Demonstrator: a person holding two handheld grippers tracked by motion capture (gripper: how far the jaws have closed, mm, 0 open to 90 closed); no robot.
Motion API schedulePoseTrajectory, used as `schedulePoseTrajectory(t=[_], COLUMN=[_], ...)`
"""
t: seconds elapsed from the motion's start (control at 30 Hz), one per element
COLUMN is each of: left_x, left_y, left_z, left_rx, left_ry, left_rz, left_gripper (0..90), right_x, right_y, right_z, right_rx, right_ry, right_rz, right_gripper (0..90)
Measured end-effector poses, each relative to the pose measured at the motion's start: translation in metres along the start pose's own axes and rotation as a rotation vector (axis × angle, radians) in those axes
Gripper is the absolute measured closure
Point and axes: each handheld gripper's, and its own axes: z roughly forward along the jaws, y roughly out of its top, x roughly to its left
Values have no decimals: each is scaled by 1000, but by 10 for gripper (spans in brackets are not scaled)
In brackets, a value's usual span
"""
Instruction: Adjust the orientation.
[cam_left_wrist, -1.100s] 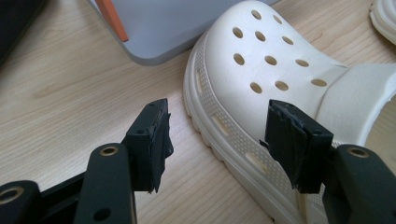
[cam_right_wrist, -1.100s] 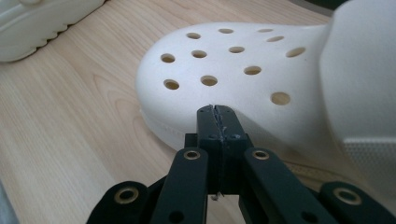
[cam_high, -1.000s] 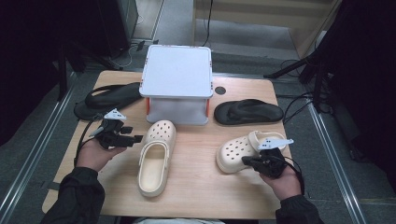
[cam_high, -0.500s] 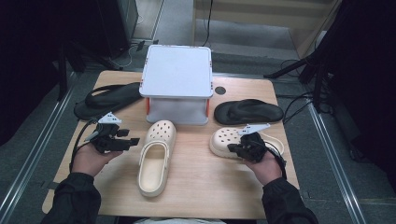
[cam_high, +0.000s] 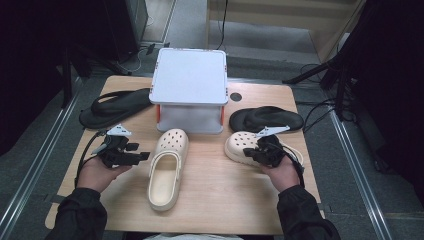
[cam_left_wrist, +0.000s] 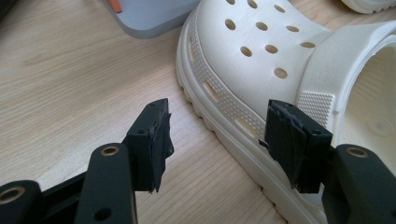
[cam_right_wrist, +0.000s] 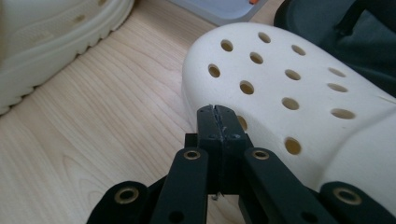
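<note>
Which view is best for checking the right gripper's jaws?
Right gripper view: the right gripper shows its jaws shut together, nothing between, tips against the right clog. In the high view the hand hides them.

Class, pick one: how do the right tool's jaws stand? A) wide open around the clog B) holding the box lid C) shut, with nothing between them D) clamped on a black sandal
C: in the right gripper view the right tool has its jaws pressed together against the cream clog.

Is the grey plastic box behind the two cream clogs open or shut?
Shut: the grey plastic box has its flat lid lying level over the whole top, hiding the inside.
</note>
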Motion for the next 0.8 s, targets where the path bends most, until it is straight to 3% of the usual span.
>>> schedulePoseTrajectory(t=[0.2,0.27,0.3,0.43,0.8], left_x=[-2,-2,-2,-2,0], left_y=[0,0,0,-1,-2], left_z=[2,2,2,2,2], left_rx=[5,6,6,3,-2], left_ry=[-4,-4,-4,-5,-2], left_rz=[0,0,0,-2,-4], left_gripper=[409,409,409,408,407], right_x=[-4,-5,-6,-11,-33], right_y=[-11,-13,-17,-19,-29], right_z=[-31,-36,-46,-55,-76], right_rx=[-51,-61,-69,-83,-117], right_ry=[-8,-10,-23,-35,-99], right_rz=[18,15,3,5,72], right_gripper=[900,900,900,900,900])
